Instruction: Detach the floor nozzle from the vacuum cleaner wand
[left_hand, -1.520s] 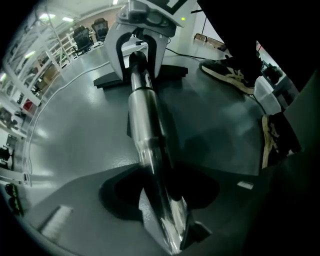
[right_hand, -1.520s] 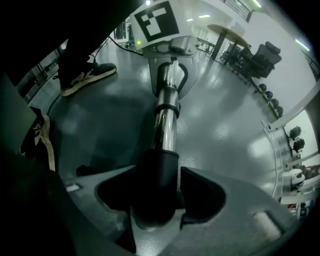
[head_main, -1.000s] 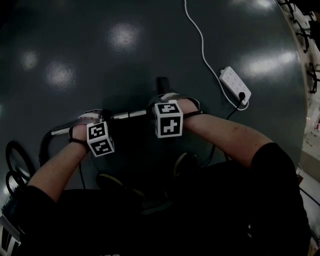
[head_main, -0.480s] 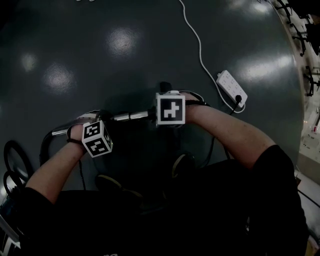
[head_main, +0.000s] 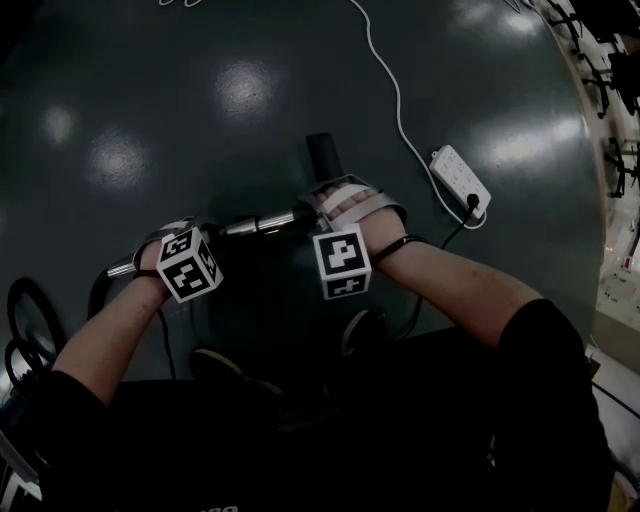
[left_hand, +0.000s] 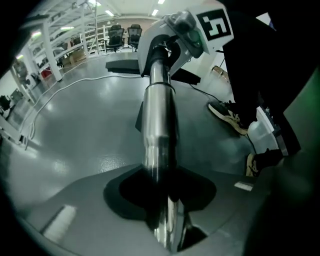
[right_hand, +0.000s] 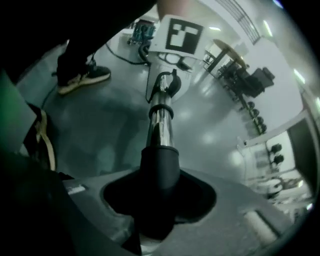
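The chrome vacuum wand (head_main: 262, 224) lies level in front of me, held off the dark floor. My left gripper (head_main: 160, 252) is shut on its left stretch; the left gripper view shows the tube (left_hand: 159, 125) running out from between the closed jaws (left_hand: 167, 235). My right gripper (head_main: 338, 205) is shut on the black collar (right_hand: 159, 170) where the wand (right_hand: 161, 120) ends. Both pairs of jaws have just been closing further on these parts. A black nozzle neck (head_main: 322, 155) juts out beyond the right hand. The nozzle head itself is hard to make out.
A white power strip (head_main: 460, 180) with a plug and a white cable (head_main: 390, 80) lies on the floor at the right. A black hose (head_main: 98, 290) loops at the left. My shoes (head_main: 365, 325) stand close below the wand. Shelving and chairs (left_hand: 122, 35) stand far off.
The right hand has rolled, bringing its marker cube down towards me and baring the white gripper body. More of the black neck shows beyond it. Both hands have risen a little.
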